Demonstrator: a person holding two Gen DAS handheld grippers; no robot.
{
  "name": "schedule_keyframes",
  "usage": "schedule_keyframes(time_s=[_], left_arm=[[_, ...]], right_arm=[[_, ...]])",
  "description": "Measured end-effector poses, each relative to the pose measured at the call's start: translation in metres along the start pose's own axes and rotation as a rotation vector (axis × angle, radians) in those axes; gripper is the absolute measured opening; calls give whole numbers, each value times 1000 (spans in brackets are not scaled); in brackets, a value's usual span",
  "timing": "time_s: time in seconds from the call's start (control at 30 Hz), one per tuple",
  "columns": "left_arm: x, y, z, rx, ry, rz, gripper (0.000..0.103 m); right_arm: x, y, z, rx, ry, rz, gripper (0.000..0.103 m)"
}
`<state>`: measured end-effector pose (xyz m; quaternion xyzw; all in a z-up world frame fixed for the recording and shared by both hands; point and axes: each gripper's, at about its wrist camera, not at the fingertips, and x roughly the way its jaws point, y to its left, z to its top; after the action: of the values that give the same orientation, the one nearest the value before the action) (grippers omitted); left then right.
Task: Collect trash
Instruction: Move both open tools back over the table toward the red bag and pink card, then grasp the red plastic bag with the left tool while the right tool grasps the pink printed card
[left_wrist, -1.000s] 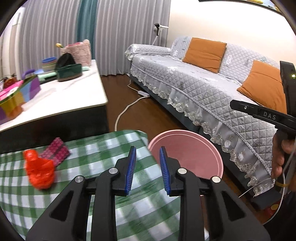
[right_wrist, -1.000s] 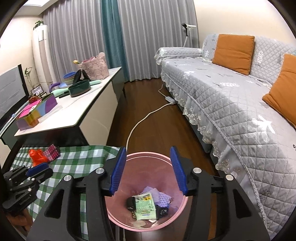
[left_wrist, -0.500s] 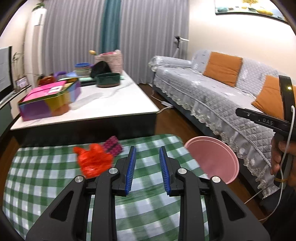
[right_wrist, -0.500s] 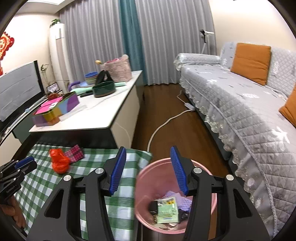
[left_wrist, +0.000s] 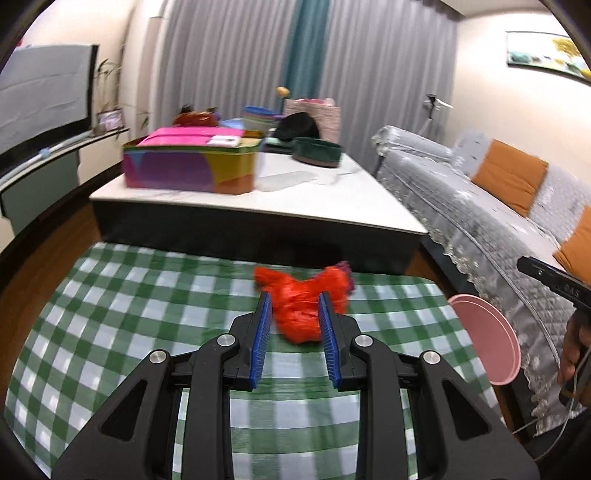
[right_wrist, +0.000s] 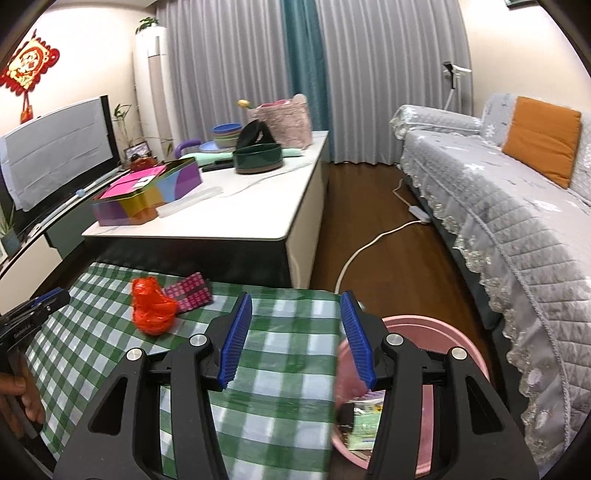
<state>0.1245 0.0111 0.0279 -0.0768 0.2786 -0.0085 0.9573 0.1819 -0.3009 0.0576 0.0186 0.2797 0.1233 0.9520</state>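
A crumpled red plastic bag (left_wrist: 299, 306) lies on the green checked cloth (left_wrist: 129, 314), with a pink patterned packet (right_wrist: 192, 291) just behind it. My left gripper (left_wrist: 294, 297) is open and empty. It points at the bag, which lies ahead of its blue pads and apart from them. In the right wrist view that gripper (right_wrist: 48, 301) sits at the far left, short of the red bag (right_wrist: 153, 310). My right gripper (right_wrist: 295, 299) is open and empty over the cloth's right part. The pink bin (right_wrist: 458, 328) stands below to its right, with a green packet (right_wrist: 365, 424) and other trash inside.
A low white table (right_wrist: 258, 206) behind the cloth carries a colourful box (right_wrist: 147, 195), a dark green bowl (right_wrist: 258, 157) and a pink basket. A grey sofa (right_wrist: 517, 221) with orange cushions runs along the right. A white cable (right_wrist: 369, 243) crosses the wooden floor.
Both views have swung left. The left gripper went from beside the bin to facing the red bag. The right gripper slid from over the bin to over the cloth. Jaw gaps look unchanged.
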Motion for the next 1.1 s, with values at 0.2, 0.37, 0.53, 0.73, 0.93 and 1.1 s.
schedule_keyframes(time_s=[0.2, 0.37, 0.53, 0.73, 0.93, 1.1], left_arm=[[13, 15, -6, -21, 20, 4, 26], [30, 8, -9, -6, 25, -29, 26], [47, -3, -5, 2, 11, -60, 36], [75, -14, 0, -26, 21, -79, 48], [96, -23, -2, -34, 44, -95, 51], [111, -25, -5, -41, 78, -103, 50]], right_arm=[[24, 24, 4, -6, 7, 65, 51], [46, 39, 1, -27, 33, 92, 51], [61, 42, -2, -23, 50, 103, 51], [70, 47, 2, -2, 18, 117, 51], [90, 64, -1, -49, 38, 150, 51], [111, 70, -2, -37, 74, 179, 51]])
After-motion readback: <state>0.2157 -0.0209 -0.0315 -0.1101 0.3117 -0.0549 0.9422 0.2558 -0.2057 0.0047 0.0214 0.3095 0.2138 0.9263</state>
